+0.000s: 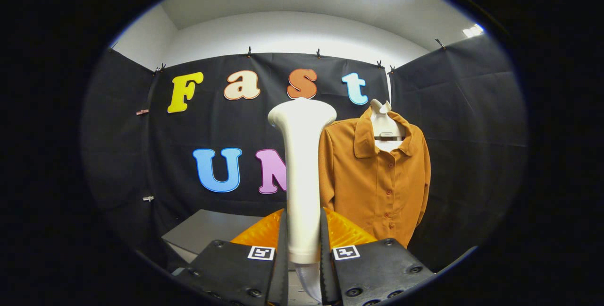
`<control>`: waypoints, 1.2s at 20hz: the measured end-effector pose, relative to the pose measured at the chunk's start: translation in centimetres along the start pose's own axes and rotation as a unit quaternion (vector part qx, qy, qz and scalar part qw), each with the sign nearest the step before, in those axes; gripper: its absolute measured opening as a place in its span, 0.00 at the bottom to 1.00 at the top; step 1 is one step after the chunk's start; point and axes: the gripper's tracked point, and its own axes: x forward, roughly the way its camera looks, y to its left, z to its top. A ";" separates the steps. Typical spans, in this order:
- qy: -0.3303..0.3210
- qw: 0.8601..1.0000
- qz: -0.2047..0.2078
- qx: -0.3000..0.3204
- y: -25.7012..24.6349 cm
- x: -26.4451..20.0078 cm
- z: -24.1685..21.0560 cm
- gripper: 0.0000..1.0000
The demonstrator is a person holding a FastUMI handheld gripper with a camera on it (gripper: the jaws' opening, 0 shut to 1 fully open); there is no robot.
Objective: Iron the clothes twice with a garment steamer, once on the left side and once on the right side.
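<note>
The gripper [303, 249] is clamped on the handle of the white garment steamer [302, 164], both fingers pressing its lower shaft; the steamer stands upright, its wide head above the fingers. Each finger block carries a small square black-and-white marker [261, 252]. Beyond the fingers, just right of the steamer, an orange button-front shirt [377, 183] hangs on a white hanger [384, 124] against the black wall; the small label at its collar is too small to read. A grey box [207, 235] sits low beyond the left finger.

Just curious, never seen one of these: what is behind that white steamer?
The tool is shut on the steamer. Behind it hangs an orange shirt, whose near sleeve edge it covers, and the black cloth wall.
</note>
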 end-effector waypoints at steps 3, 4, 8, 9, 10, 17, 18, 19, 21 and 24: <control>-0.002 1.000 -0.004 0.000 0.9 -1.3 -0.1 0.30; -0.004 1.000 -0.005 -0.003 1.3 -1.7 -0.1 0.30; -0.006 1.000 -0.005 0.001 2.4 -3.0 0.0 0.30; -0.007 1.000 -0.007 0.000 2.5 -3.3 0.0 0.30; -0.008 1.000 -0.008 -0.002 2.6 -3.6 0.1 0.30; -0.015 1.000 -0.015 -0.007 3.4 -4.5 0.0 0.30; -0.016 1.000 -0.016 -0.009 3.6 -4.6 0.0 0.30; -0.016 1.000 -0.016 -0.010 3.7 -4.7 0.0 0.30; -0.016 1.000 -0.017 -0.009 3.8 -4.8 0.0 0.30; -0.027 1.000 -0.008 -0.009 4.5 -4.9 0.6 0.30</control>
